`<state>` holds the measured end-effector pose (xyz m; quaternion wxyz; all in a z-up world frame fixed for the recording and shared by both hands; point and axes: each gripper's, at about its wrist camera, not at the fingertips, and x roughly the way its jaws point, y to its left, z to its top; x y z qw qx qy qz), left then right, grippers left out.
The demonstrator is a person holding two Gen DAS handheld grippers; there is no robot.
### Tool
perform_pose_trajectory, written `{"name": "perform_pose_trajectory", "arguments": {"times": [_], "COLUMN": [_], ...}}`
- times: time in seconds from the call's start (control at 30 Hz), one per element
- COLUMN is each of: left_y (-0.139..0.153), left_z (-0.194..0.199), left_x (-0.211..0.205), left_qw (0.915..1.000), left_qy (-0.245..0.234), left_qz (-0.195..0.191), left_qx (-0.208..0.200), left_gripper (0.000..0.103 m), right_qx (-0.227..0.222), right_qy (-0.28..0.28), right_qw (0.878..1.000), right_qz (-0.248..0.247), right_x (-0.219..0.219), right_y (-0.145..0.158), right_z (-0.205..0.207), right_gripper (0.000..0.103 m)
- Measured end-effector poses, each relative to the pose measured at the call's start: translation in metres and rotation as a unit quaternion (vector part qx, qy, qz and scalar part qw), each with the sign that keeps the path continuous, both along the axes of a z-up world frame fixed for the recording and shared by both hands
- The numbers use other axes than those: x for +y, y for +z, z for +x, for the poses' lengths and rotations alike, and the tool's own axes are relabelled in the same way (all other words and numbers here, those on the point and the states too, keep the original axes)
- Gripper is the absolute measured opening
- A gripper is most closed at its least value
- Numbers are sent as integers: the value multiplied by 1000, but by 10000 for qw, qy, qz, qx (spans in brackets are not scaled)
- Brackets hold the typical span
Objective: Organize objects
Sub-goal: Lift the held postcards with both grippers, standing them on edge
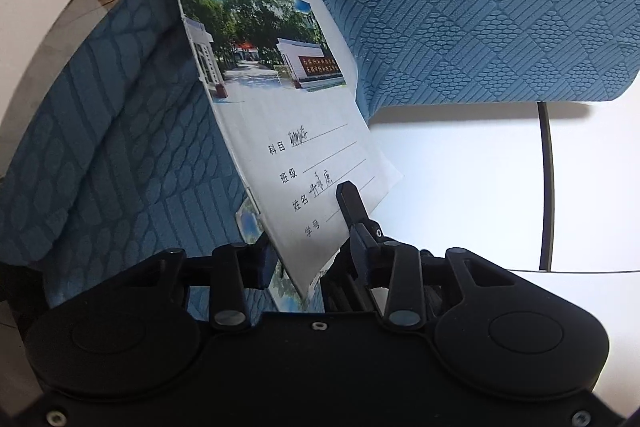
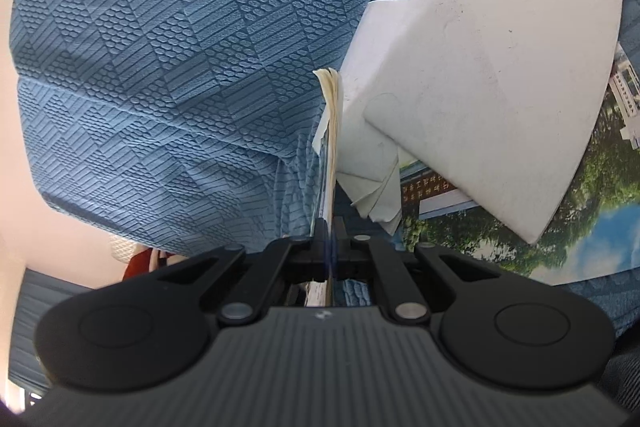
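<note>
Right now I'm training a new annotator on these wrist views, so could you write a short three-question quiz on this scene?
1. True or false: the right gripper is shut on a thin booklet seen edge-on.
2. The cover of the notebook between the fingers of the left gripper shows: A) a gate and trees; B) a cat; C) plain red.
3. What colour is the textured fabric behind that notebook?
Key: 1 true; 2 A; 3 blue.
</note>
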<state>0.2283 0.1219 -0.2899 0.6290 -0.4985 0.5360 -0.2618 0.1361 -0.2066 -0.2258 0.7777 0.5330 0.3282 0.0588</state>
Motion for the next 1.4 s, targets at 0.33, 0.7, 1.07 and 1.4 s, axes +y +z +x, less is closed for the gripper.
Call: {"name": "perform_pose_trajectory", "arguments": {"times": [0.33, 0.7, 1.07, 1.4], "left_y": [3, 7, 65, 115], "left_z": [-2, -22, -25, -38], "left_x": [5, 45, 64, 92], "left_qw": [9999, 9999, 9957, 9921], "left_qy": [103, 78, -205, -370], "left_qz": [-126, -19, 769, 786], "left_qx": [-37, 116, -481, -910], "left_gripper": [8, 6, 5, 5], "right_qx": [89, 331, 149, -149], "right_qy": [55, 426, 716, 609], "right_qw": [9999, 9980, 9905, 9867], "right_qz": [-14, -319, -1165, -1497], "right_x": [3, 13, 39, 69], "right_y": [-7, -8, 36, 98], "right_z": [9, 18, -5, -32], "right_gripper": [10, 11, 9, 9]}}
